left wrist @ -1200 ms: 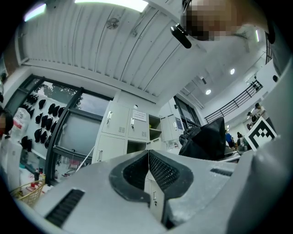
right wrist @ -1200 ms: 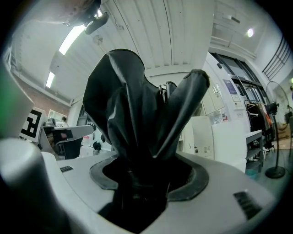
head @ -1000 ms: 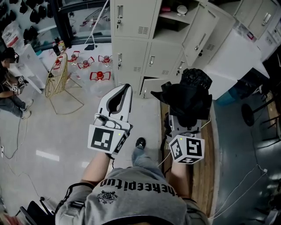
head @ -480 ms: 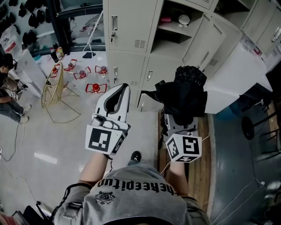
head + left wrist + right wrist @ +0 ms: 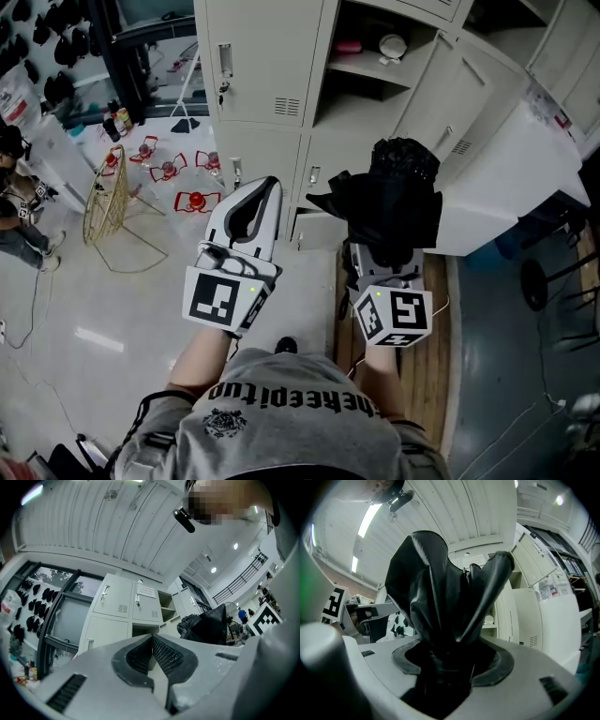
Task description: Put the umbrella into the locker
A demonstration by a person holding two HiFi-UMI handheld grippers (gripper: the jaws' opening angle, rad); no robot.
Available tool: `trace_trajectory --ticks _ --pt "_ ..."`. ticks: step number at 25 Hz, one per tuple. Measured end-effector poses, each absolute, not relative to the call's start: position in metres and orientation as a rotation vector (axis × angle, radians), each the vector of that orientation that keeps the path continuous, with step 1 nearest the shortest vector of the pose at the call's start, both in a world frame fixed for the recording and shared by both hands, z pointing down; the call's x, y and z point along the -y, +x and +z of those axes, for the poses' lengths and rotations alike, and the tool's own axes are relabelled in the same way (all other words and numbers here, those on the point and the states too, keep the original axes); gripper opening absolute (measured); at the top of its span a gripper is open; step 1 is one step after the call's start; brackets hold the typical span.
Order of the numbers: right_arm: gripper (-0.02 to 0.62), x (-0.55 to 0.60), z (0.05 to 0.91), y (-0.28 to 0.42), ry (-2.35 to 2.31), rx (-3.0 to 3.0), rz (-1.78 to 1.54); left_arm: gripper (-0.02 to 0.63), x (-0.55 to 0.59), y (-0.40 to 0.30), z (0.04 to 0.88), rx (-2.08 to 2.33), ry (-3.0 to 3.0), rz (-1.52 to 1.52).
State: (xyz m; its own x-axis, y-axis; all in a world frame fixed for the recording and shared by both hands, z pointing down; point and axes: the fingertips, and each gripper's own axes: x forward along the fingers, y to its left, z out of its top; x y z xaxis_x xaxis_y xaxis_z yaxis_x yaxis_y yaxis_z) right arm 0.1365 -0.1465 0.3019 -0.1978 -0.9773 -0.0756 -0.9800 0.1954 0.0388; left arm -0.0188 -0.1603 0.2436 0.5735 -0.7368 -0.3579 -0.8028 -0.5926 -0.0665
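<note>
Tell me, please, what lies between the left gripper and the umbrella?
Nothing: the head view shows an open gap between the left gripper and the umbrella, lockers beyond.

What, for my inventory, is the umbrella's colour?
The umbrella is black; right gripper view shows it best.

Black folds of the umbrella (image 5: 394, 202), held up before the locker (image 5: 267, 66), drape over the right gripper (image 5: 449, 665), hiding its jaw tips and the part they clamp; the head view's edge cuts off the locker's top, and two small items (image 5: 392, 44) on its open shelf are too small to identify
</note>
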Motion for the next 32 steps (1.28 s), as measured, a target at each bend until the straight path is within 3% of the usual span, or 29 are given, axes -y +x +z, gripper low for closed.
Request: trace_trajectory --ticks 32 --pt "0.253 0.373 0.358 0.184 -2.032 -2.49 -0.16 0.008 0.365 0.029 0.259 -1.312 -2.618 0.417"
